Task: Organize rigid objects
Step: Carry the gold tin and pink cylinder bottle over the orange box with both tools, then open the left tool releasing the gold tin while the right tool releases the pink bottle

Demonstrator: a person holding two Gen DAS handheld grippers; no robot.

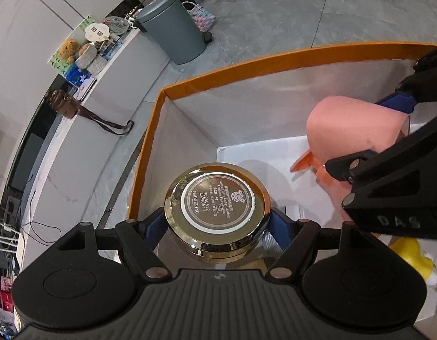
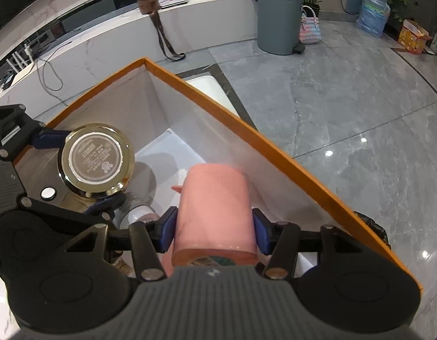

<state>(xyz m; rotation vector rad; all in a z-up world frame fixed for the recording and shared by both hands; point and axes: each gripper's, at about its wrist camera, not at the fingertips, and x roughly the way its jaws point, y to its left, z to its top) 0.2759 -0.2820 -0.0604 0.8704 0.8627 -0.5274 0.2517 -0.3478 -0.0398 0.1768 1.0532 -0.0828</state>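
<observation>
My left gripper (image 1: 217,222) is shut on a round gold compact (image 1: 217,208), label side facing the camera, held over the orange-rimmed box (image 1: 195,80). In the right wrist view the same gold compact (image 2: 96,161) hangs at the left, between the left gripper's blue pads (image 2: 48,138). My right gripper (image 2: 213,229) is shut on a pink cylindrical bottle (image 2: 215,209), its blue pads pressing both sides, tilted down into the box (image 2: 246,130). From the left wrist view the pink bottle (image 1: 354,133) sits at the right, inside the box.
The box has white inner walls and a white floor (image 1: 246,158). A yellow object (image 1: 408,257) and a grey-white item (image 2: 139,212) lie inside it. Beyond stand a grey pedal bin (image 2: 279,17), a woven bag (image 2: 310,27), a marble ledge (image 2: 204,19) with clutter, and grey tiled floor (image 2: 346,99).
</observation>
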